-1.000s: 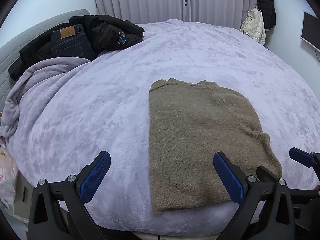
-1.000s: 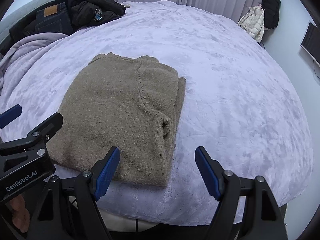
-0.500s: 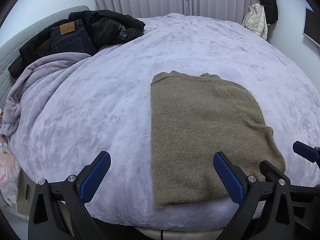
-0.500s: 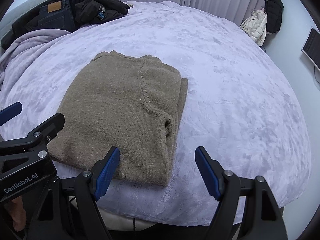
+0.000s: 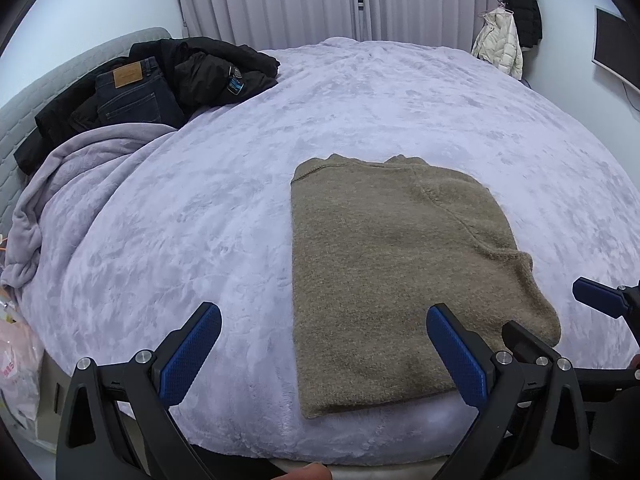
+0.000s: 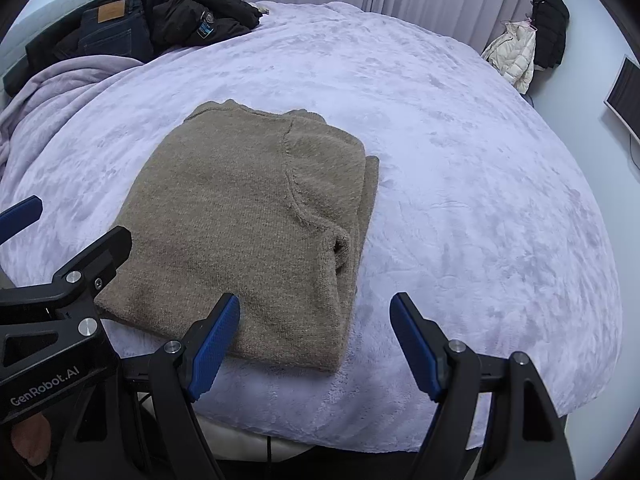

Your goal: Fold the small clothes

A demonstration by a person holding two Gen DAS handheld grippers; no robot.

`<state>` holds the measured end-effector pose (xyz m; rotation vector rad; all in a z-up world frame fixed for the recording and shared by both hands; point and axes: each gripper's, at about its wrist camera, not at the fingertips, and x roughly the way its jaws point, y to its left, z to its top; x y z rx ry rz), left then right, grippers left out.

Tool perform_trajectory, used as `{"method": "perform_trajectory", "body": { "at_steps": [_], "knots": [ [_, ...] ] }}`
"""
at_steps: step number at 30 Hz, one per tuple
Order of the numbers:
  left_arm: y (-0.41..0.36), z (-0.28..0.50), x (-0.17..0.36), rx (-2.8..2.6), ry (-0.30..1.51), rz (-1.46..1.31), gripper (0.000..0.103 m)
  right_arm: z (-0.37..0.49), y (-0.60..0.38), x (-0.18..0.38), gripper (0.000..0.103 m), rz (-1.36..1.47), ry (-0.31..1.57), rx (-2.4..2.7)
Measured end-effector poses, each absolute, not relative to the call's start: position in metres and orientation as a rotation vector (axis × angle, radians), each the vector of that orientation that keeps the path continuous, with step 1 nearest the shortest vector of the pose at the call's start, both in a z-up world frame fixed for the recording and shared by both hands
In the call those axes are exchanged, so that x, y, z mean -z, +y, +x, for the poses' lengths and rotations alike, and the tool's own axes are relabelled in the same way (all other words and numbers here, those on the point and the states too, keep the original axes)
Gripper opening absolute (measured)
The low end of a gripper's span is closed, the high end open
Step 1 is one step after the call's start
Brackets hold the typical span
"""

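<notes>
A tan knit sweater [image 5: 392, 264] lies folded into a rectangle near the front edge of the bed; it also shows in the right wrist view [image 6: 256, 216], with a sleeve tucked on its right side. My left gripper [image 5: 324, 356] is open and empty, above the sweater's front left corner. My right gripper [image 6: 316, 344] is open and empty, above the sweater's front right corner. Each gripper shows at the edge of the other's view.
The bed has a lilac plush cover [image 5: 360, 100]. Dark jeans [image 5: 132, 92] and a black jacket [image 5: 216, 68] lie at the back left by a bunched blanket [image 5: 76, 176]. Coats [image 5: 504, 40] hang at the back right by a wall screen [image 5: 616, 48].
Both grippers have drawn back and up from the sweater, so it sits farther away in both views. The sweater has not moved. Both grippers stay open.
</notes>
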<state>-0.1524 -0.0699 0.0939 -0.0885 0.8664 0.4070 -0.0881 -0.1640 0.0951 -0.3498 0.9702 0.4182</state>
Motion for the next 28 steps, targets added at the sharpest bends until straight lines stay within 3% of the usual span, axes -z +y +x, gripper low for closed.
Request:
{"method": "perform_trajectory", "body": {
  "at_steps": [28],
  "knots": [
    [-0.0687,-0.1521,-0.0919,-0.398,0.866,-0.103,0.103,-0.0877,-0.1647,-0.0942,0.08,-0.353,0.971,-0.428]
  ]
}}
